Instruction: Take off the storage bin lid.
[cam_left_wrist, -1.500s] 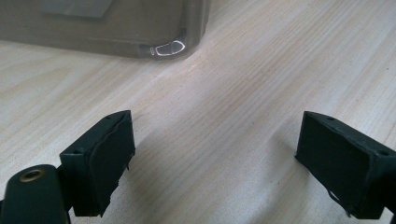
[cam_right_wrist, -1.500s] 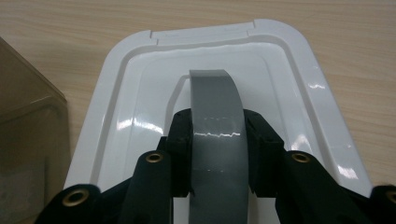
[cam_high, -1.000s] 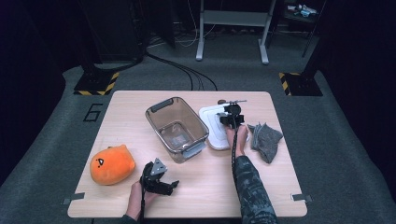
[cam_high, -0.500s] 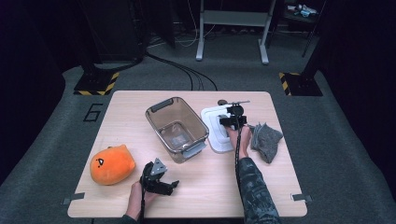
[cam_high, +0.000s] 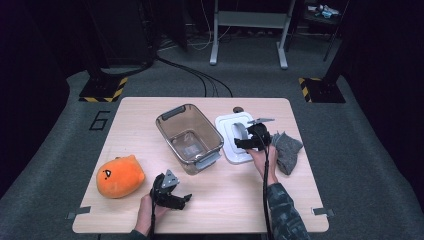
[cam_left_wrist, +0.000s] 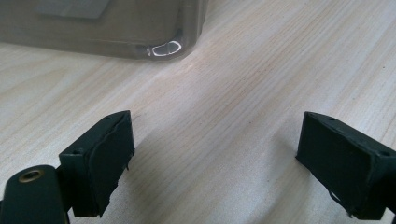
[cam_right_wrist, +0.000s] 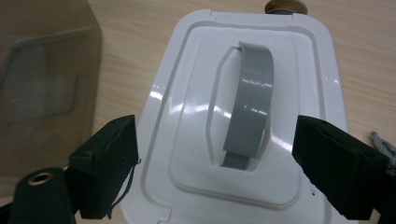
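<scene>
While the right tongs (cam_right_wrist: 215, 154) hover just above the white lid (cam_right_wrist: 187, 116), their jaws have just been opening and now stand wide, gripping nothing; the lid's grey handle (cam_right_wrist: 250, 107) lies between and below them, untouched. The lid rests flat on the counter (cam_high: 240, 195), just beside the clear bin (cam_high: 189, 137) and near the grey cloth (cam_high: 287, 150). The left tongs (cam_high: 172, 197) sit low at the counter's near edge, jaws wide apart and empty, bare wood between them. An orange plush toy (cam_high: 120, 176) lies close by.
</scene>
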